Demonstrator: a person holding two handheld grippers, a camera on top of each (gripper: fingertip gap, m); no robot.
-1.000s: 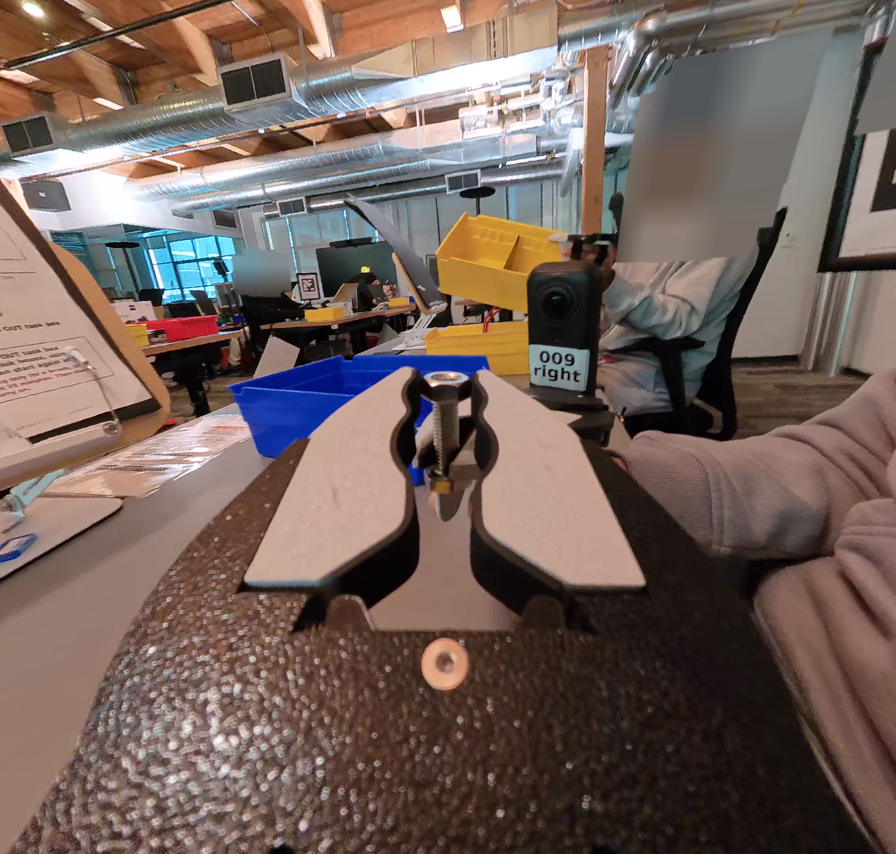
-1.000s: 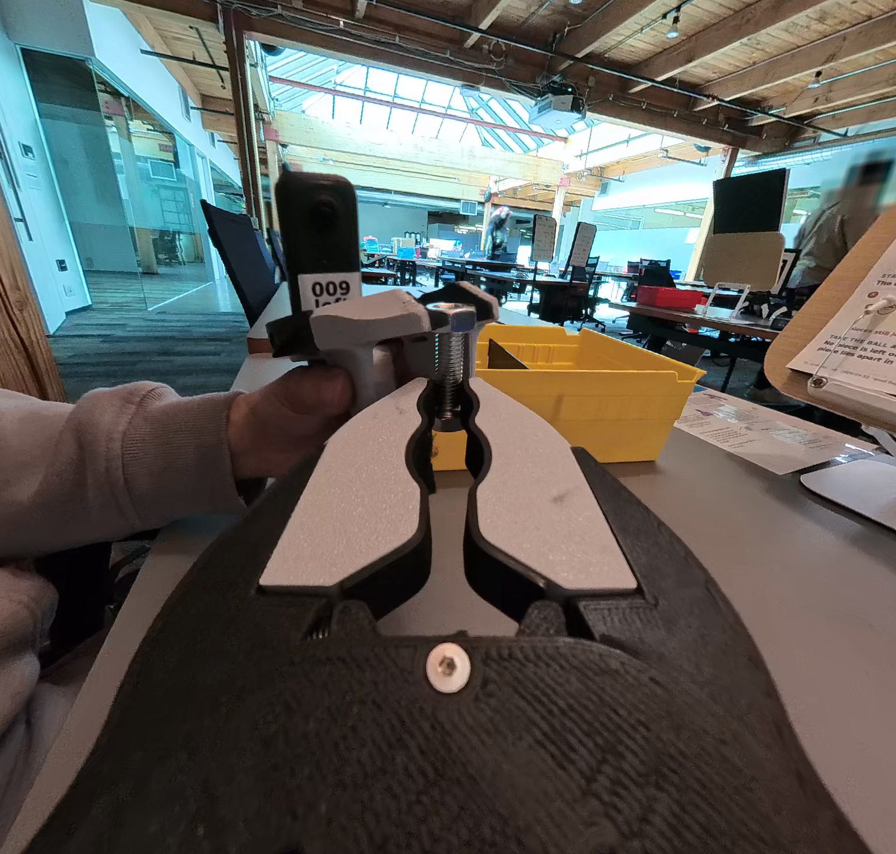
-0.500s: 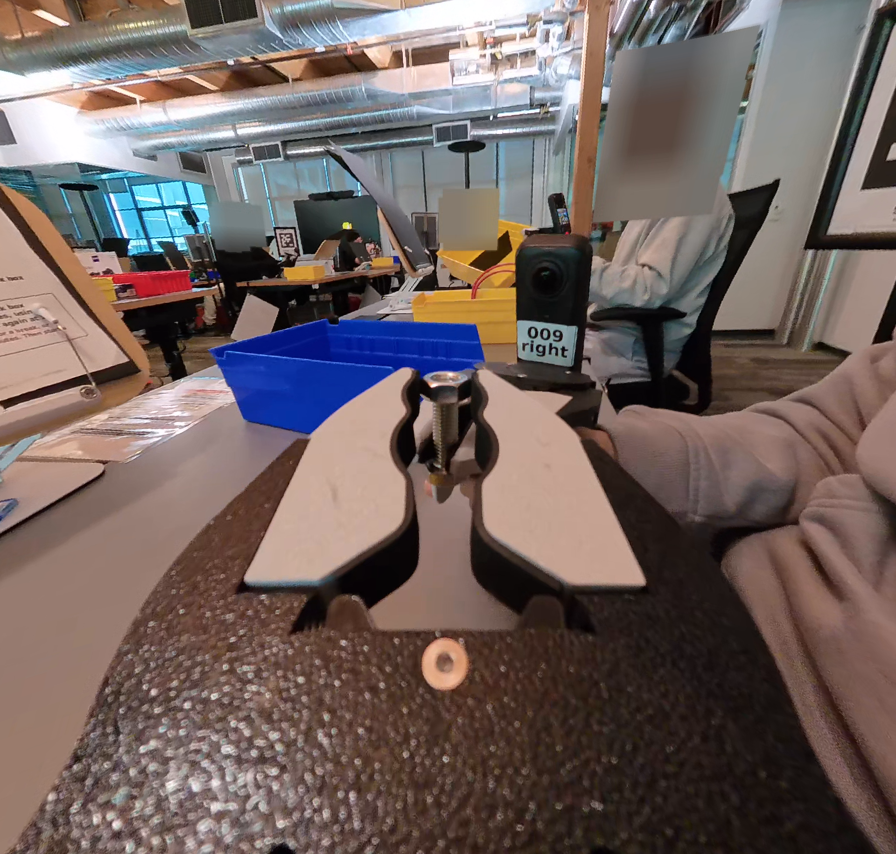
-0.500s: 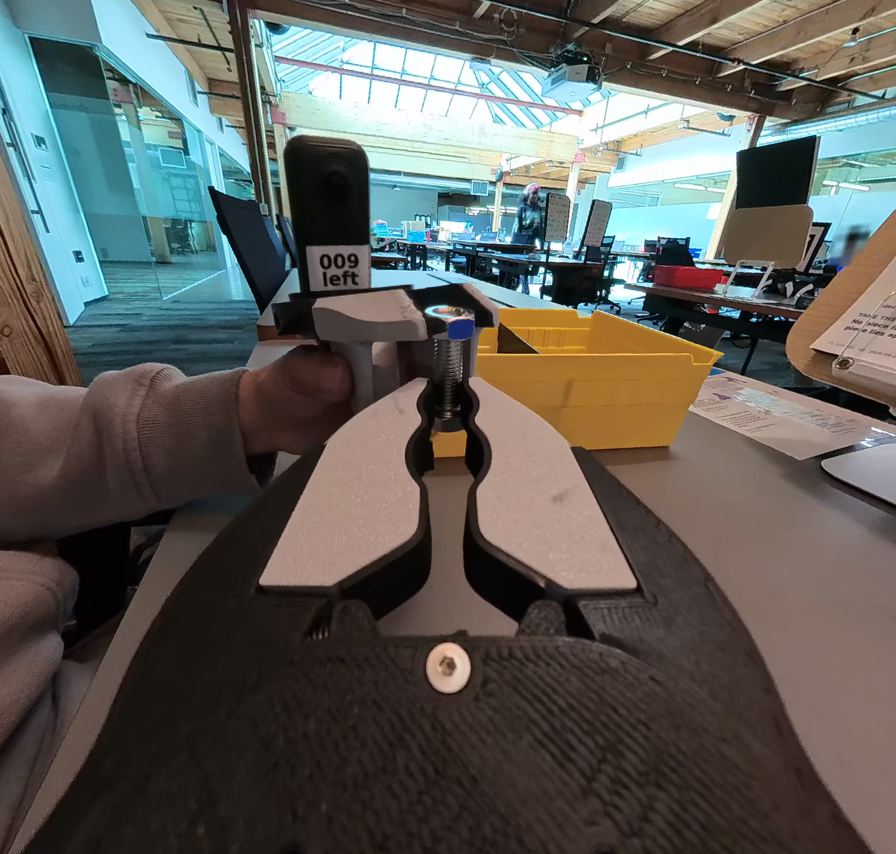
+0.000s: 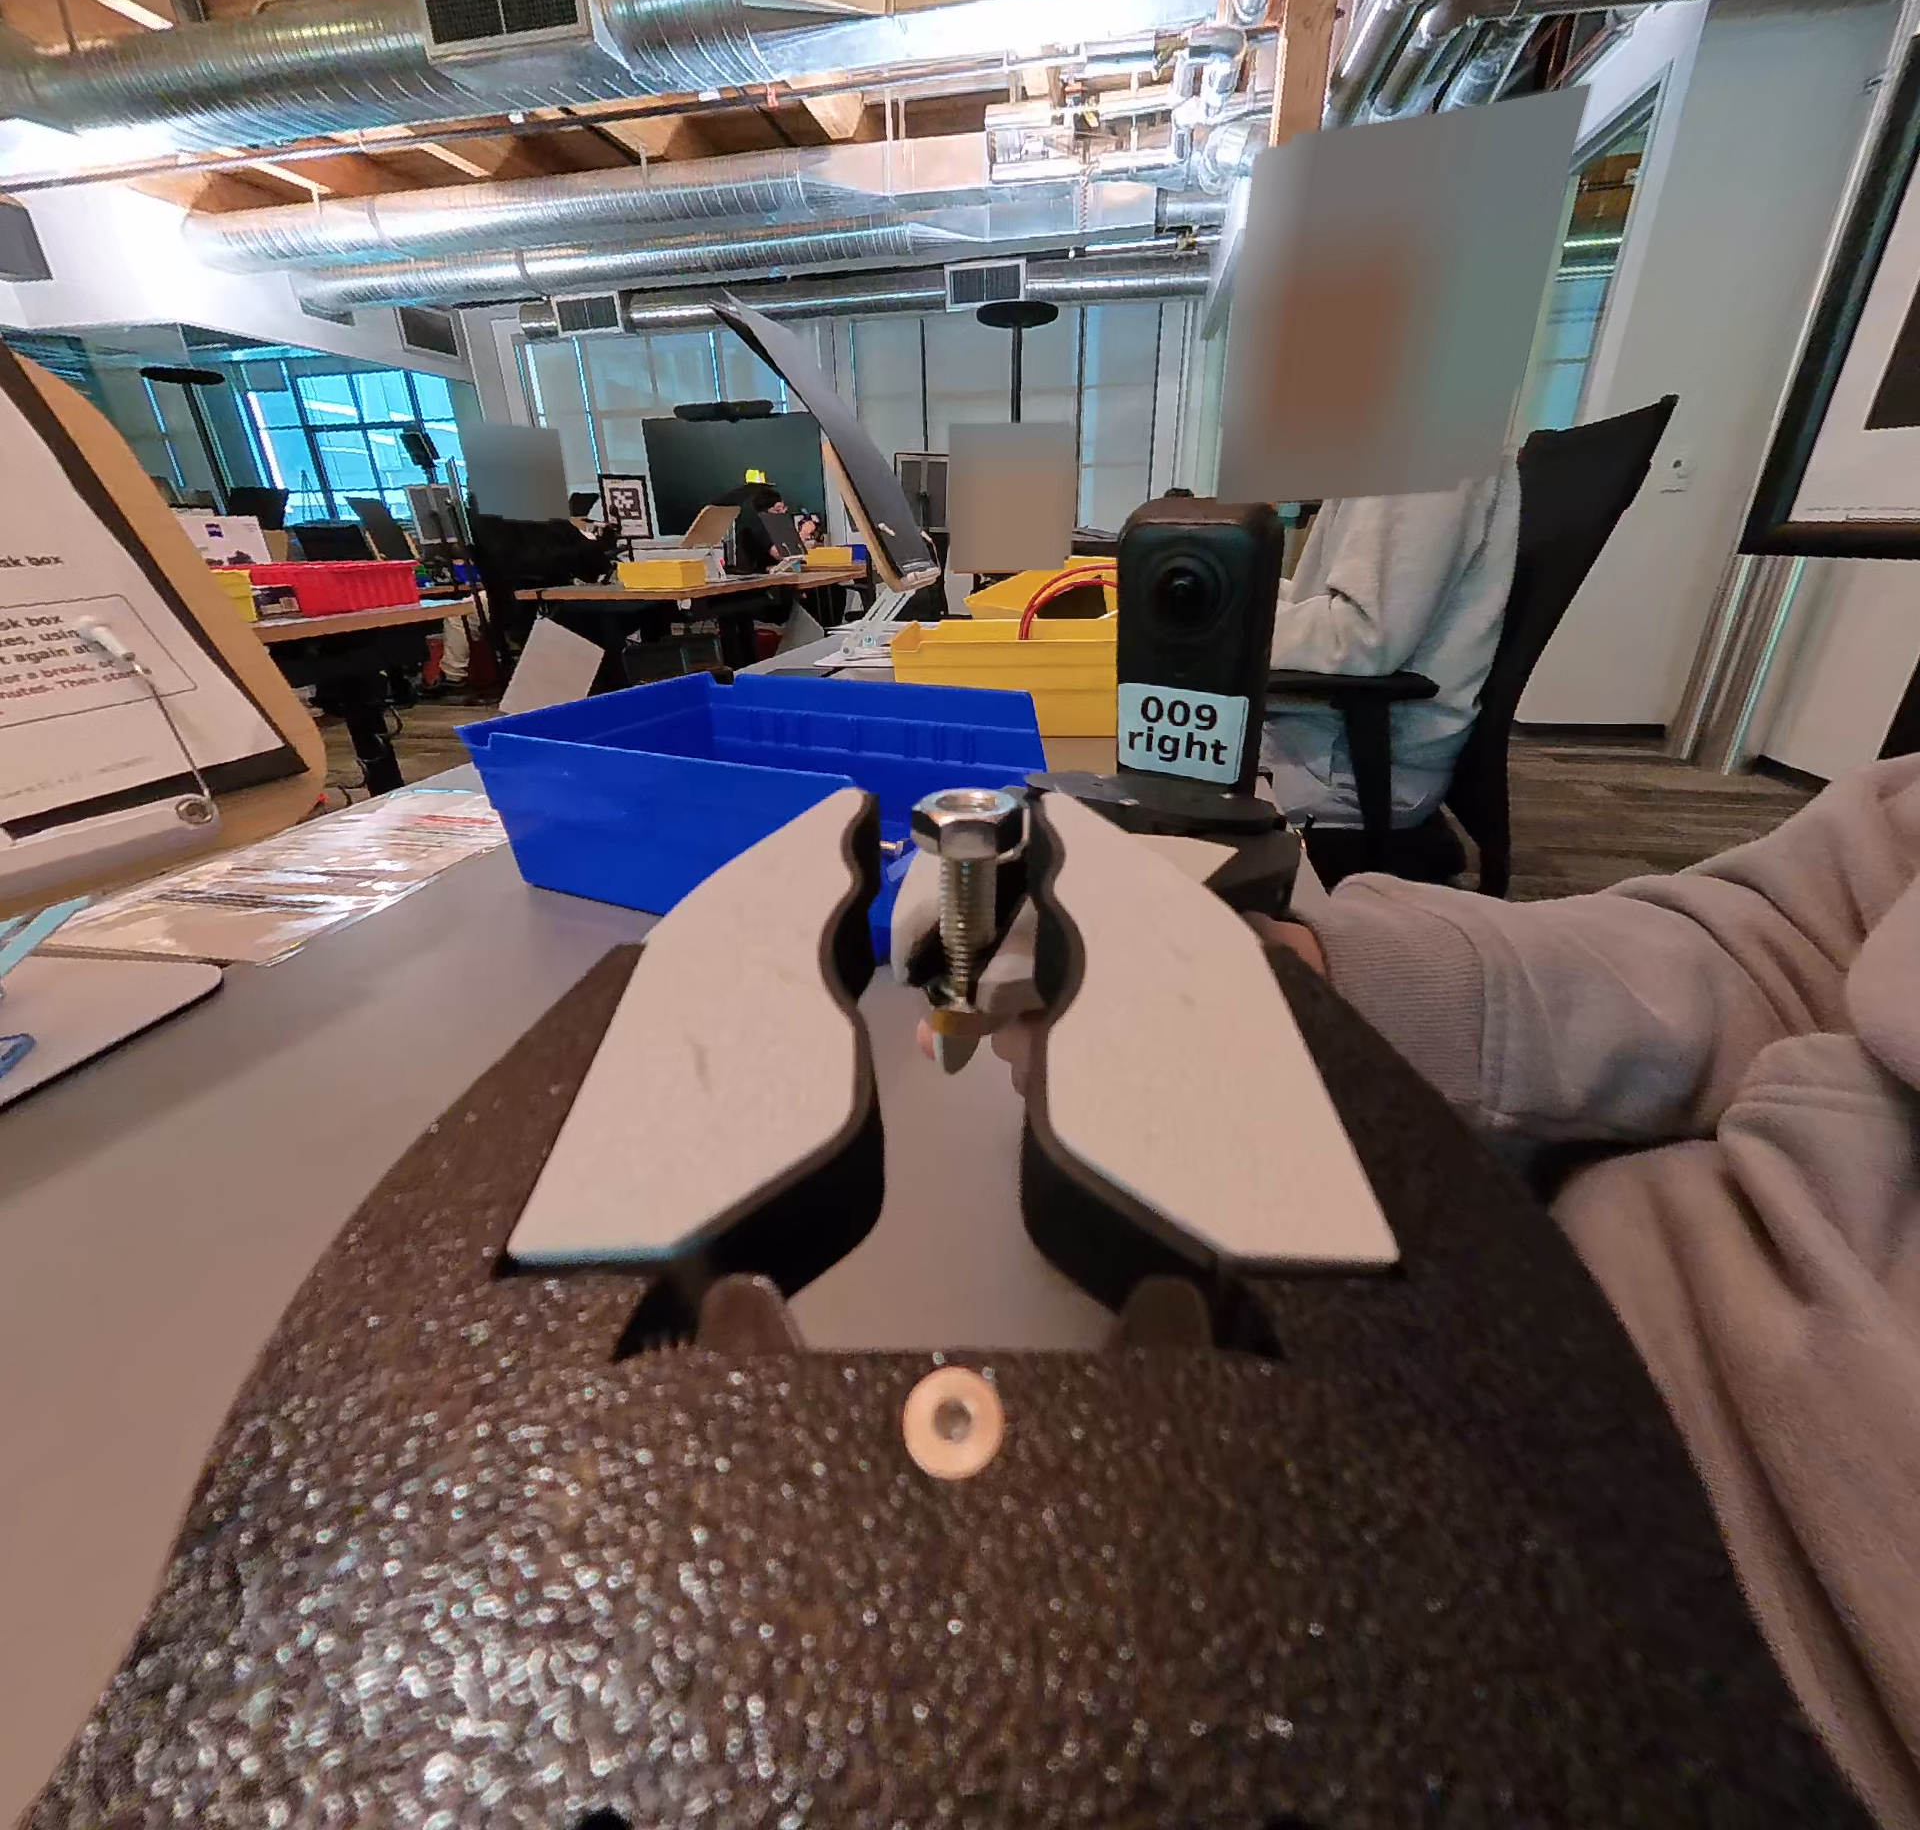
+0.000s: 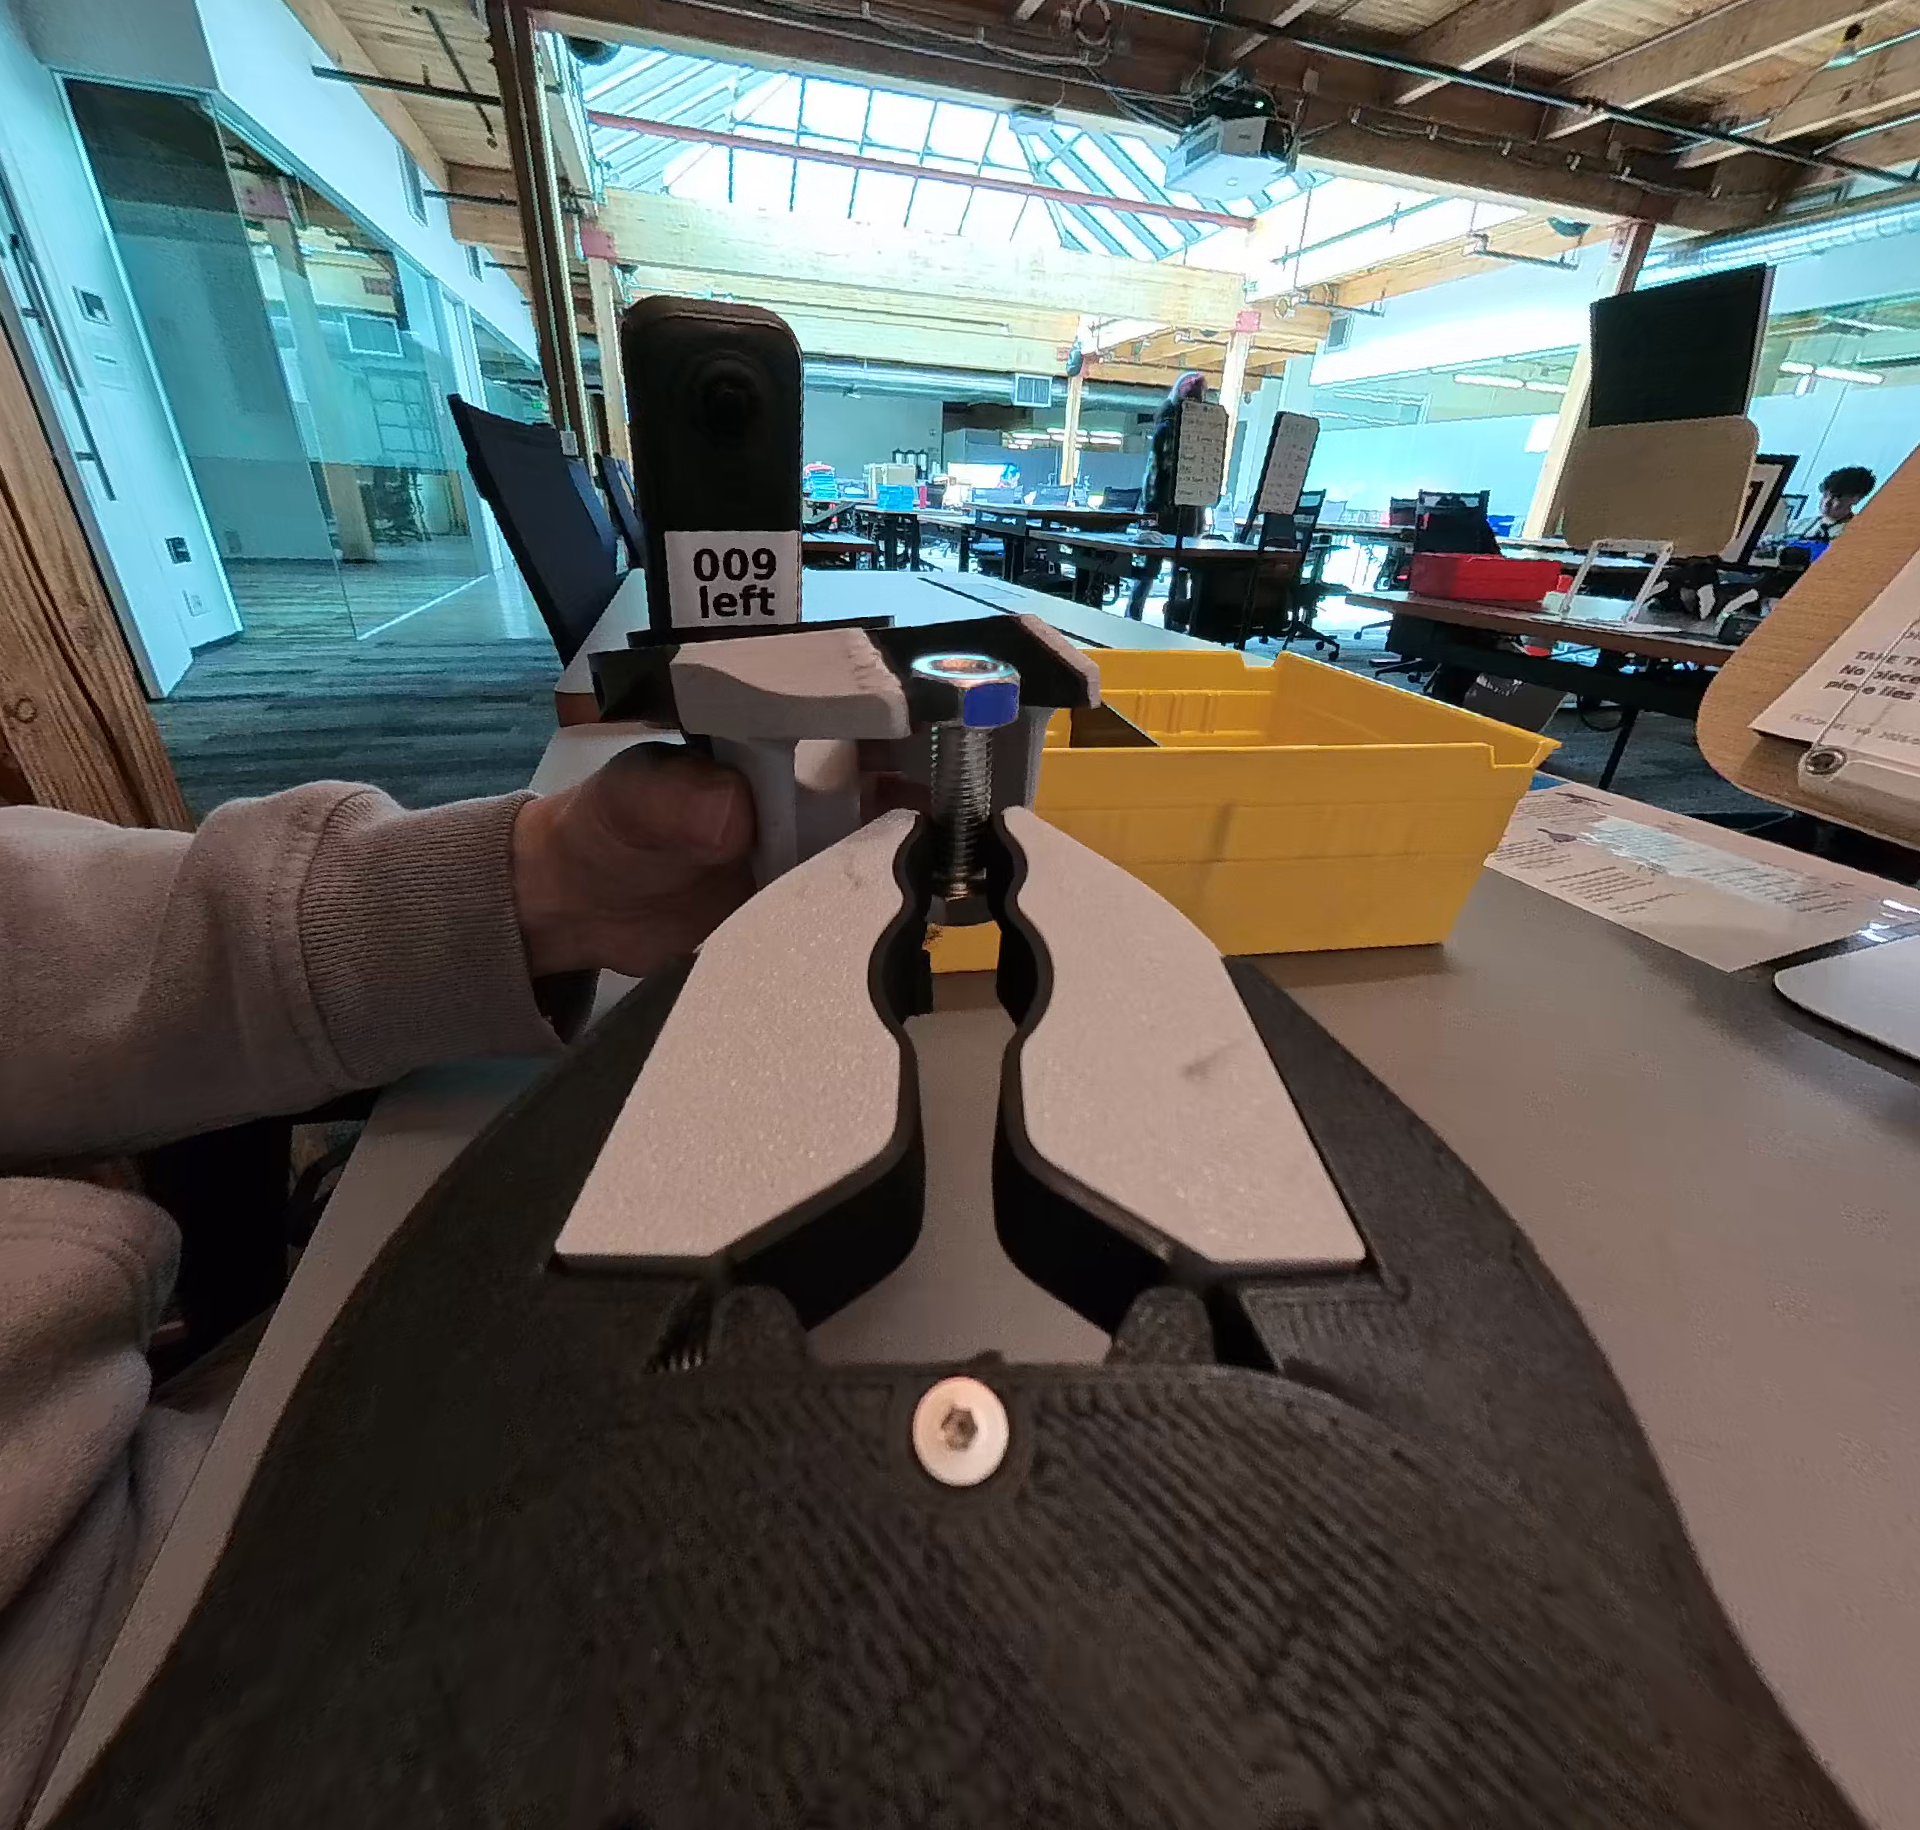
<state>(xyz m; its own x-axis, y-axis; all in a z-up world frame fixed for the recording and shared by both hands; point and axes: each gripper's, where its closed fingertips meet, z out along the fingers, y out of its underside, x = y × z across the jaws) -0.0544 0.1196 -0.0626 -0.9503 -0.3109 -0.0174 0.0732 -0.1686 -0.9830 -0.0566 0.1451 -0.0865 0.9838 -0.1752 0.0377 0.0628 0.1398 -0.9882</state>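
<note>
Grey desk under an open office with bare ducts and timber beams; at the far left a stand with a printed sheet, and next along a blue bin on the desk just beyond my fingertips; my left gripper stands with its jaws apart around a hex nut that sits at the top of an upright threaded bolt; blue shows through a gap between my left finger and the nut, while my right finger lies close against the nut's other side, so this hand does not clamp it; to the right of that, my other gripper's camera block rises close by, with a far yellow bin and a seated person behind; my right gripper has its jaws drawn in on the bolt's shank low down, pads pressing both sides, and so carries it above the desk; in that view my hand grips the left tool at the left, a near yellow bin sits right of the bolt, and a printed paper lies further right
</note>
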